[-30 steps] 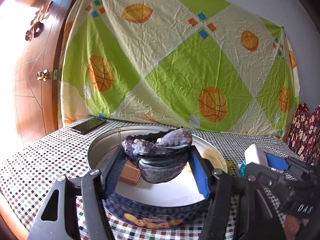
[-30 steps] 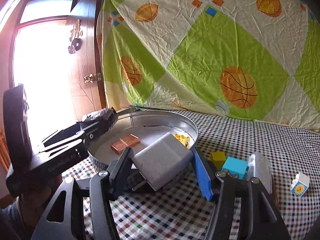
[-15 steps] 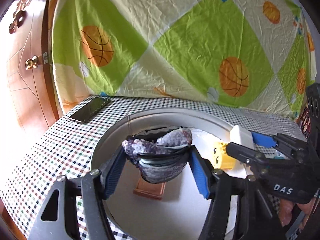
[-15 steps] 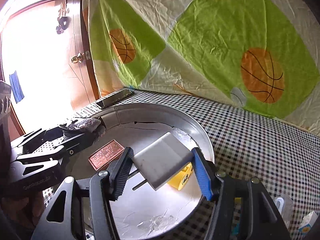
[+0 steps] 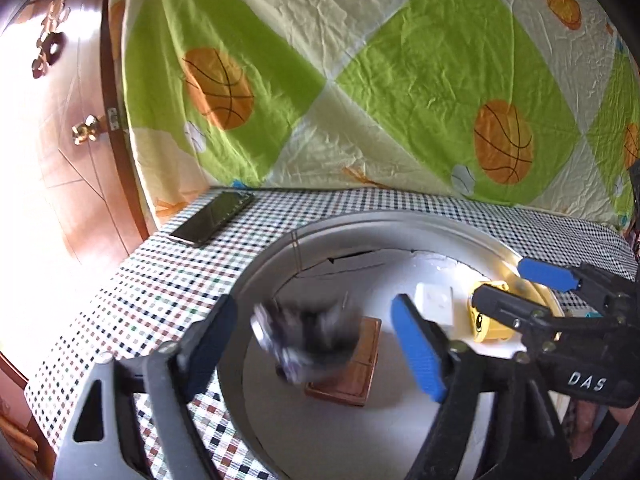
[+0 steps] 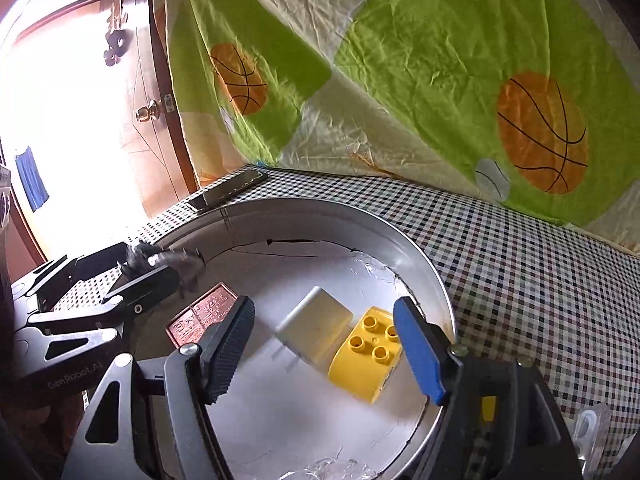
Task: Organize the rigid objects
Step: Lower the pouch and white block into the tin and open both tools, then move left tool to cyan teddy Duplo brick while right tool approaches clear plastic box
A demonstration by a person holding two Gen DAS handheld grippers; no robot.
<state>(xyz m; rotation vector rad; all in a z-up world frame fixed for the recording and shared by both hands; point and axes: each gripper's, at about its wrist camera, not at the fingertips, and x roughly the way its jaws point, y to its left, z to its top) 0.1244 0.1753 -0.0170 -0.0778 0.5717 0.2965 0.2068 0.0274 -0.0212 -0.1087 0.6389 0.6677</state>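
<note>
A round metal tin (image 5: 400, 224) (image 6: 360, 216) stands on the checked table. My left gripper (image 5: 312, 302) (image 6: 148, 262) hangs over its left side with its jaws opening. A dark purple lumpy object (image 5: 308, 336) (image 6: 168, 260) shows blurred between the pads, clear of both, above a copper plate (image 5: 360, 376) (image 6: 200, 312). My right gripper (image 6: 324, 304) (image 5: 502, 280) is also opening over the tin. A white charger (image 6: 316, 324) (image 5: 434, 304) is loose below it on the tin floor, beside a yellow brick (image 6: 372, 352) (image 5: 486, 328).
A black phone (image 5: 212, 220) (image 6: 228, 190) lies on the table behind the tin, near the left edge. A wooden door (image 5: 80, 160) stands to the left and a basketball-print sheet (image 5: 400, 80) hangs behind. A clear plastic item (image 6: 588, 432) lies right of the tin.
Both grippers held their objects over the tin and have now spread their jaws. The charger has dropped beside the yellow brick. The purple object has come loose and is falling.
</note>
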